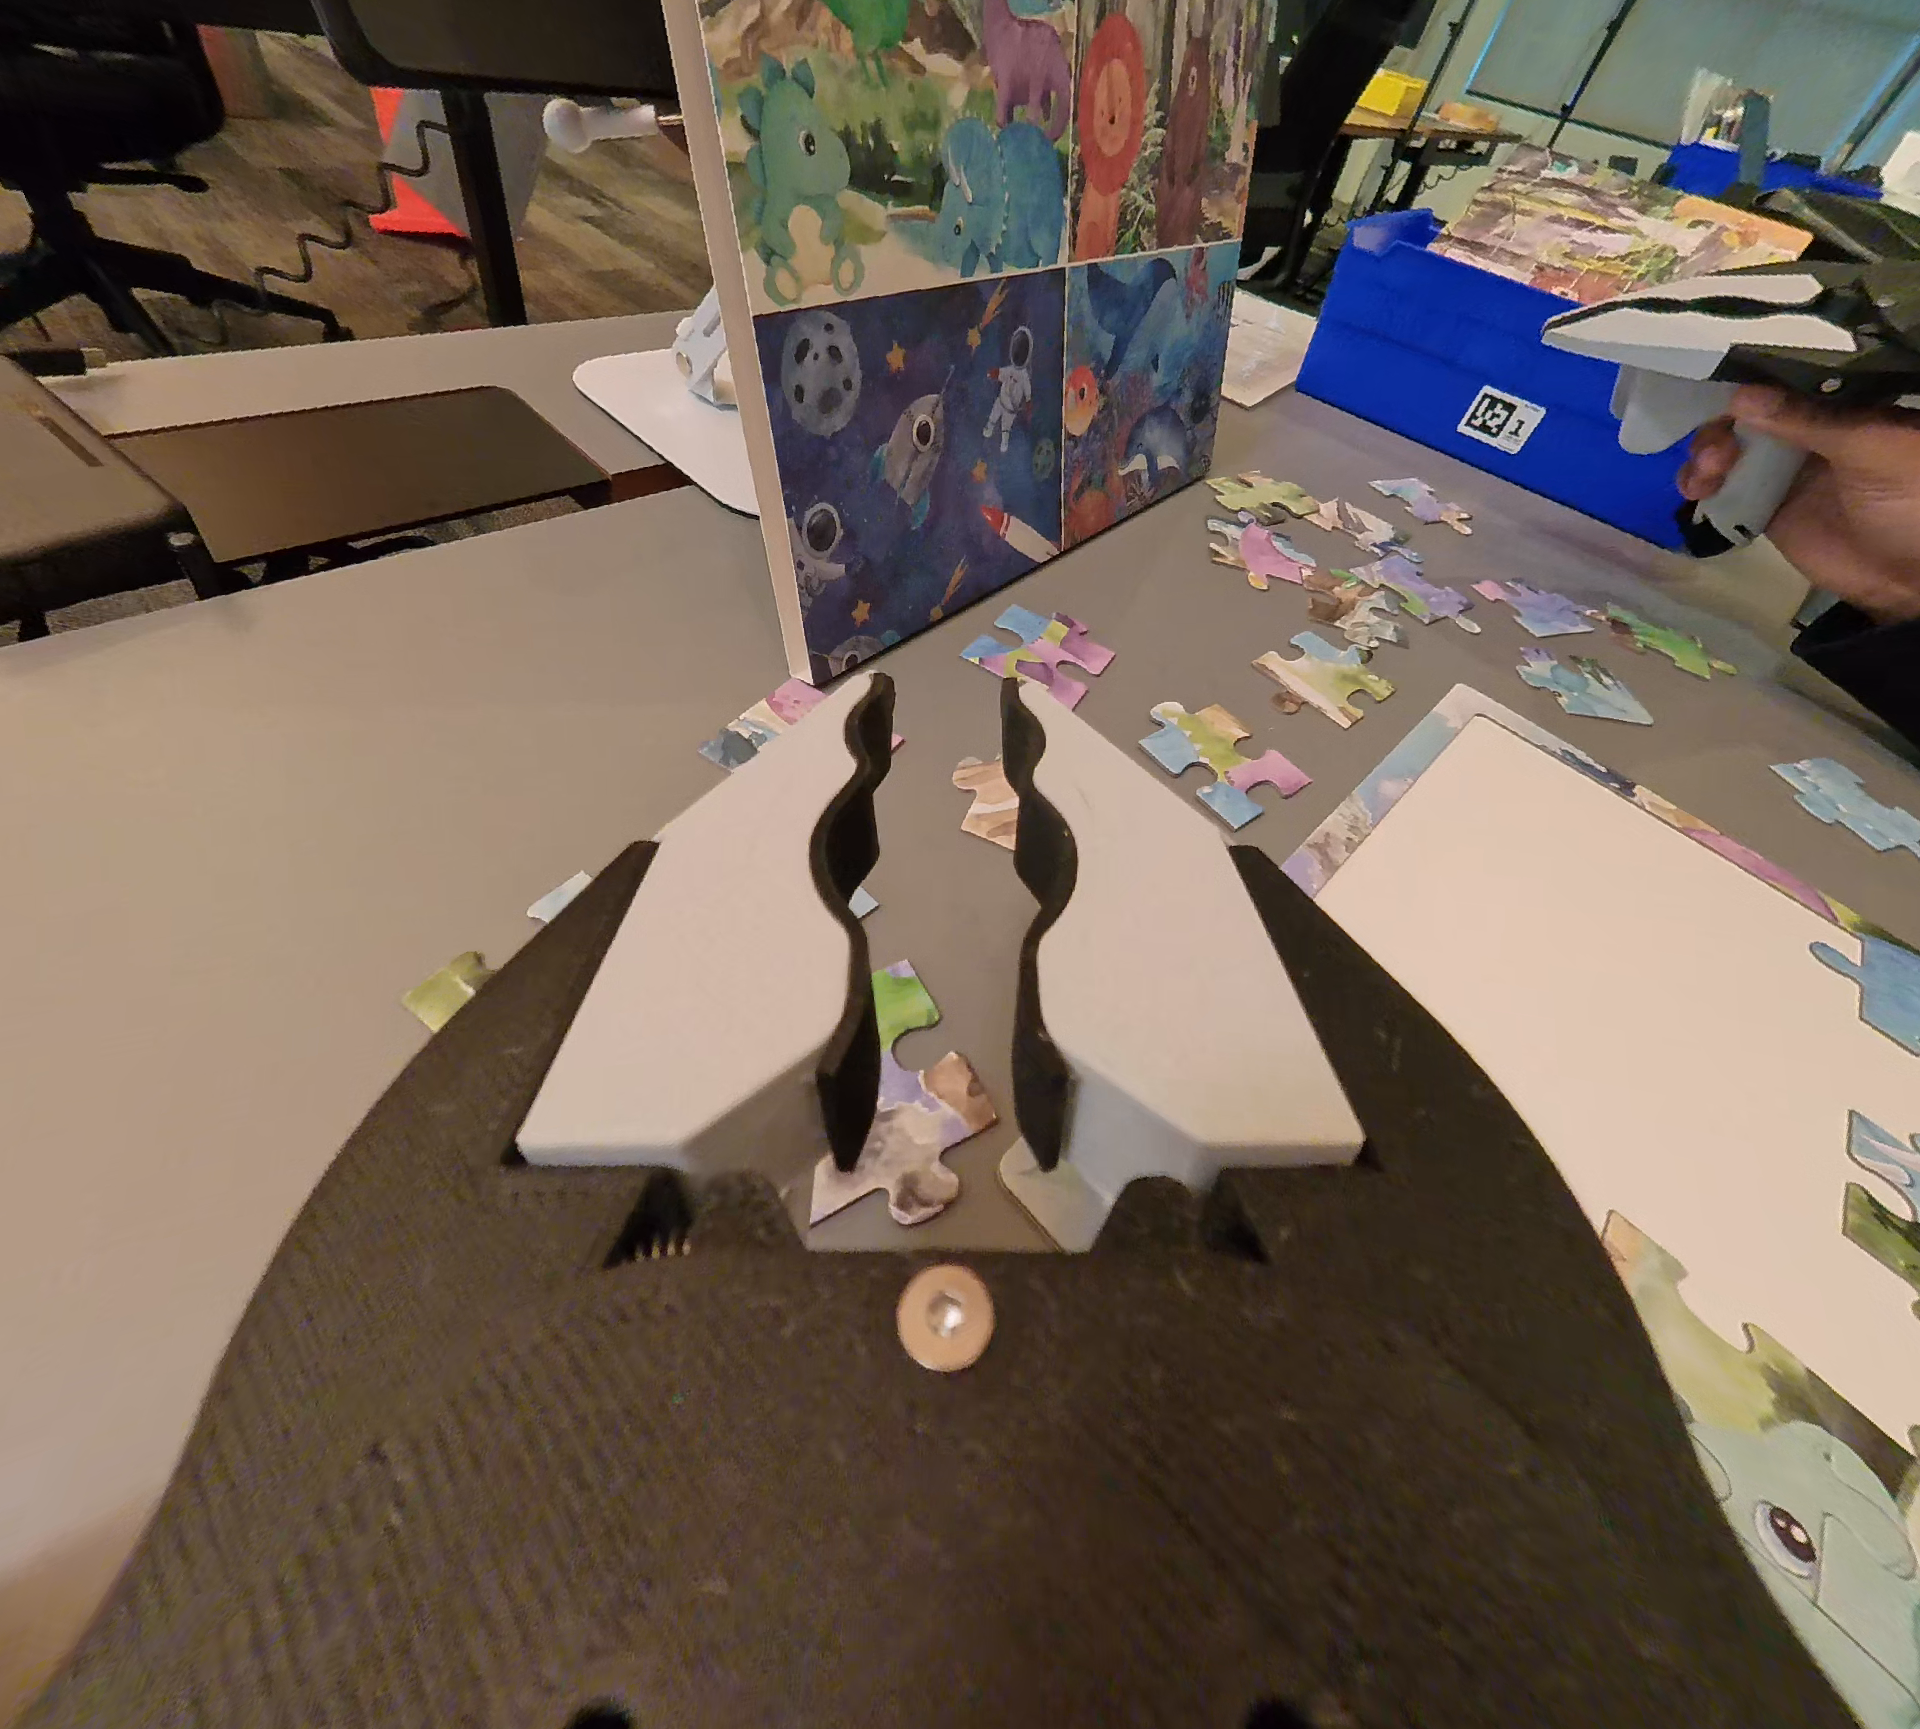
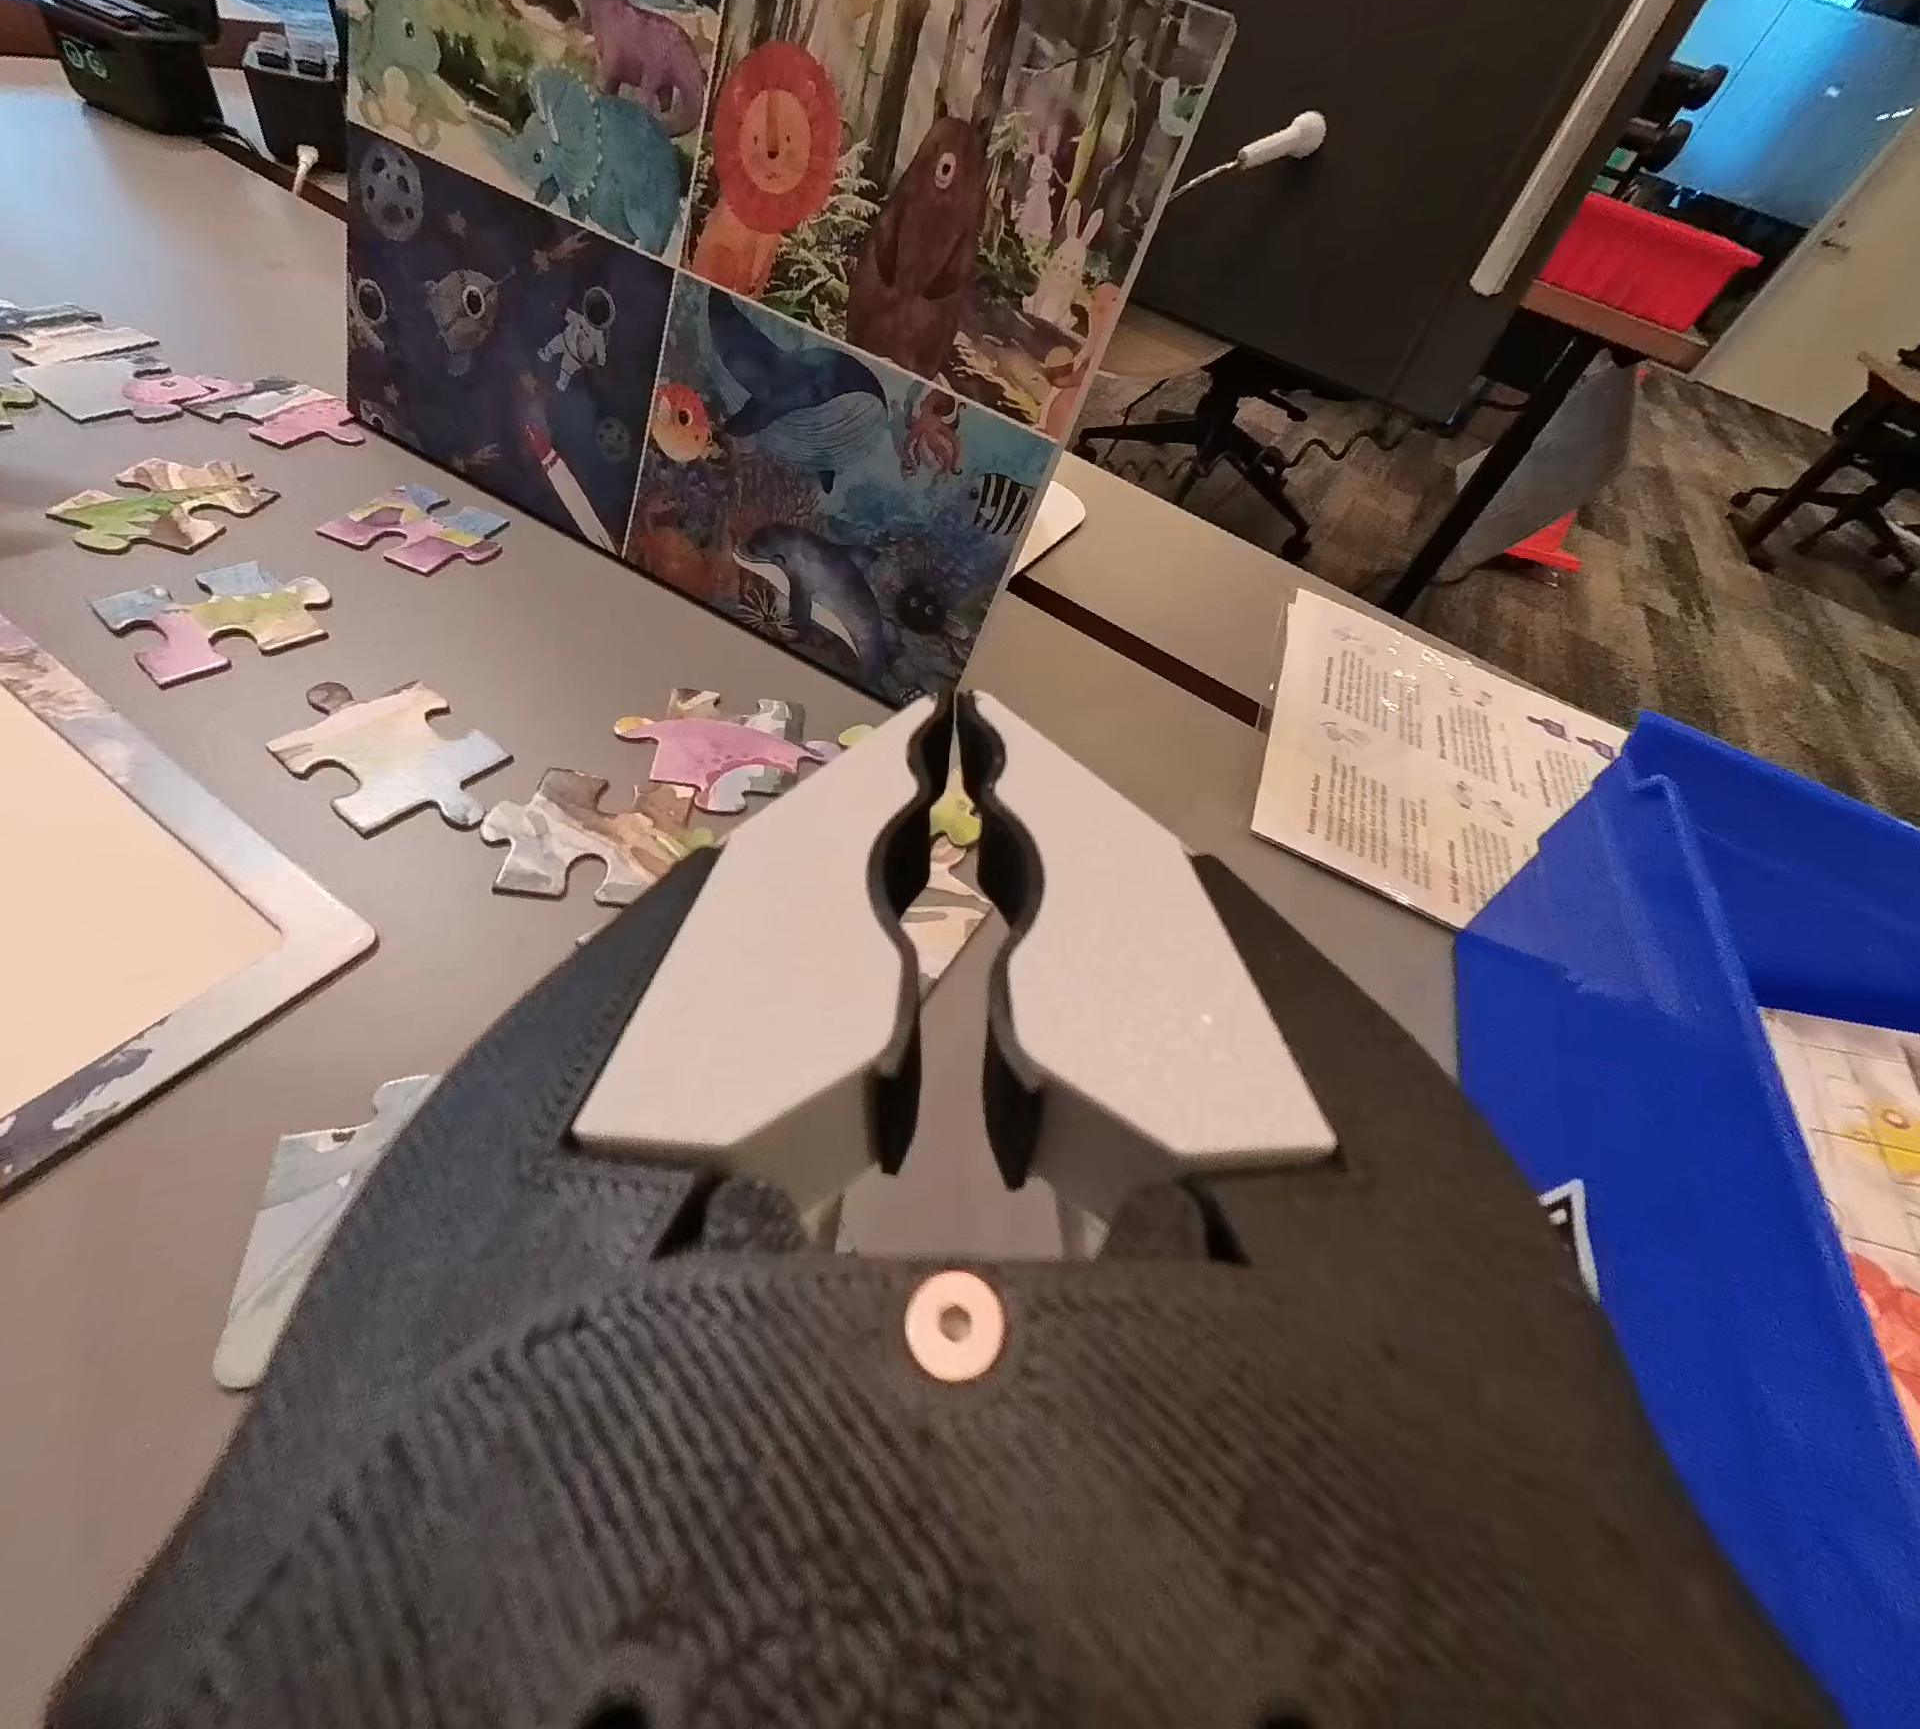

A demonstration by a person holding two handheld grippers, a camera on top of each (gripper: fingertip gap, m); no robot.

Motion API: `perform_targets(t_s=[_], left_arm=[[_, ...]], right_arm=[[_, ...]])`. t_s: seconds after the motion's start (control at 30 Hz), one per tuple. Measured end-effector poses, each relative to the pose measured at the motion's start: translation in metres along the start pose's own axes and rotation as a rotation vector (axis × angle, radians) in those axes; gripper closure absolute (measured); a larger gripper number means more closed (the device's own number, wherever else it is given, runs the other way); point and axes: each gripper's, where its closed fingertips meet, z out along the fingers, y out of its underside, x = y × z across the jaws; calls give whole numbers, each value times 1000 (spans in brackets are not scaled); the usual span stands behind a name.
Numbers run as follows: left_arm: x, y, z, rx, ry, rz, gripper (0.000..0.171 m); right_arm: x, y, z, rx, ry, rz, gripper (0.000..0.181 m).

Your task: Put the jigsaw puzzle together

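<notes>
My left gripper [image 1: 948,703] is open and empty, low over the grey table. A loose puzzle piece [image 1: 914,1097] with green, lilac and brown lies on the table between its fingers. The puzzle tray [image 1: 1558,1004], white inside with a printed frame, lies to its right, with a few pieces [image 1: 1787,1523] fitted along its right side. Several loose pieces [image 1: 1226,744] lie scattered beyond. My right gripper [image 2: 951,713] is shut with nothing visible in it, above loose pieces [image 2: 717,754]. It also shows in the left wrist view [image 1: 1558,334], held in a hand at the far right. The tray frame [image 2: 312,931] lies to its left.
An upright picture board [image 1: 987,225] with four animal and space scenes stands behind the pieces; it also shows in the right wrist view [image 2: 779,277]. A blue bin [image 2: 1662,1056] holding more puzzle boards stands at the right. A printed leaflet [image 2: 1423,775] lies beside it. Spacing between my two grippers at the tips: around 40 cm.
</notes>
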Motion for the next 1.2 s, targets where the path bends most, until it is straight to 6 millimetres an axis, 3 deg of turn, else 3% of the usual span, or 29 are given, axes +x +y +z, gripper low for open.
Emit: perform_targets(t_s=[0.1,0.23,0.37,0.5,0.6,1.2], left_arm=[[0,1,1,-1,8,-10,153],[1,1,1,-3,10,-11,152],[0,1,0,-1,8,-10,152],[0,3,2,-6,13,-25,152],[1,4,3,-11,19,-29,152],[2,5,3,-17,22,-26,151]], right_arm=[[-3,0,0,-1,-23,-3,179],[-25,-4,0,-1,-156,-25,162],[-75,29,-15,-233,-455,-56,126],[-102,51,-27,-301,-570,-125,127],[-108,64,-31,-360,-615,-129,125],[-122,96,-39,-520,-695,-122,117]])
